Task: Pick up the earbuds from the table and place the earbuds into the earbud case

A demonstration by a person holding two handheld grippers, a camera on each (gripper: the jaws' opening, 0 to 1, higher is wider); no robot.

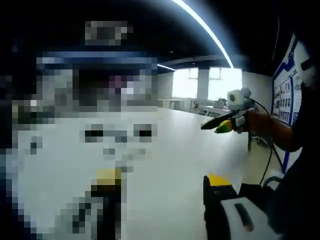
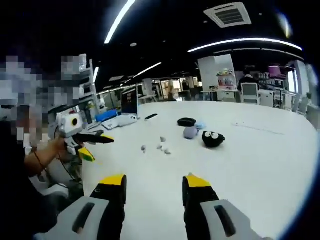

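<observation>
In the right gripper view, several small pale earbud pieces [image 2: 161, 146] lie scattered on the white table [image 2: 250, 150], far ahead of my jaws. Just beyond them sit a greyish-lilac rounded case [image 2: 190, 132], a black furry pouch with two white eyes [image 2: 213, 139] and a flat black oval item [image 2: 186, 121]. My right gripper [image 2: 155, 180] is open and empty, well short of them. My left gripper [image 2: 95, 142], held in a hand, hovers off the table's left edge. In the left gripper view, the left gripper [image 1: 162, 177] stands open over bare table, with the right gripper [image 1: 220, 125] at the right.
A laptop [image 2: 129, 106] and a white flat device [image 2: 120, 120] stand at the table's far left, with a thin black object [image 2: 151, 116] nearby. A small light-blue thing [image 2: 200, 125] lies behind the lilac case. A cable [image 1: 270, 160] hangs under the right gripper.
</observation>
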